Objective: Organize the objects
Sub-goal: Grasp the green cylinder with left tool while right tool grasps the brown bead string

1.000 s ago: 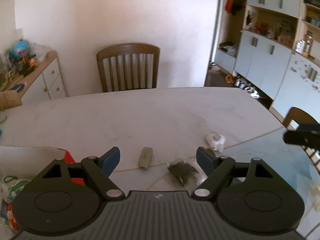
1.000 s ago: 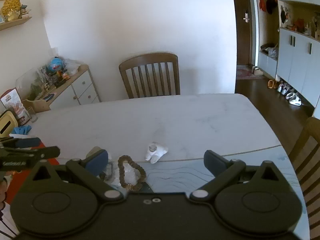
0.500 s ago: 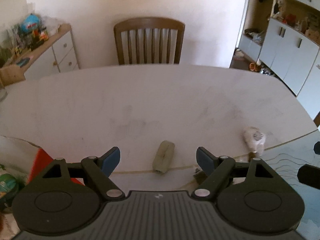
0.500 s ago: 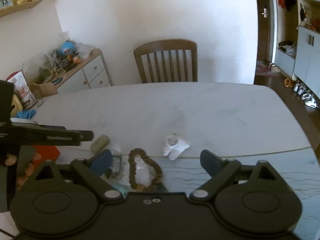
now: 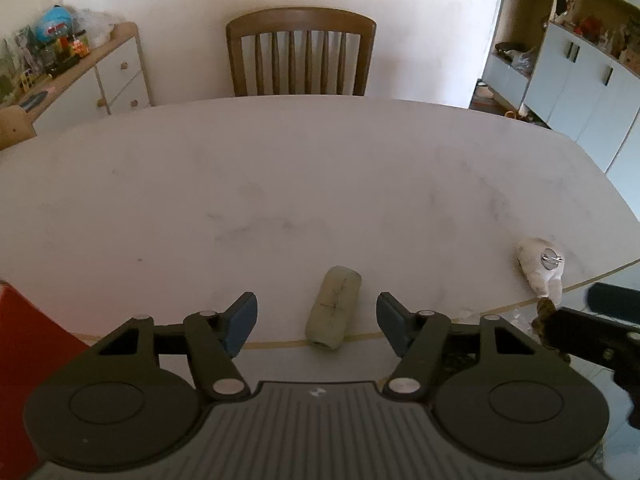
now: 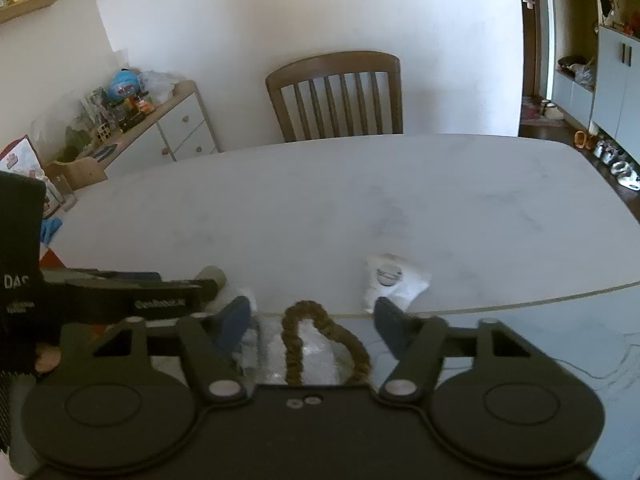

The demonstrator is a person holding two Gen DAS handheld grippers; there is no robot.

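Step in hand: both grippers are lowered over small items at the near edge of the white table (image 5: 320, 184), closing in for a pick; nothing is gripped yet, as far as I can judge.
Left gripper (image 5: 317, 322): fingers at middling width and just closing, pads apart from the pale cylinder (image 5: 334, 312), which lies on the table between them, its near end on the tan border line.
Right gripper (image 6: 310, 320): fingers at middling width, also just closing; the brown braided loop (image 6: 320, 340) lies between them on clear wrap, untouched.
White pouch with metal snap (image 6: 394, 280): on the table, just beyond the right finger.
Next move: likely each gripper drops further, centres on its item, then squeezes; the cylinder could roll away.
Count: one cylinder, one loop, one pouch, one wooden chair (image 5: 300, 56), two grippers.
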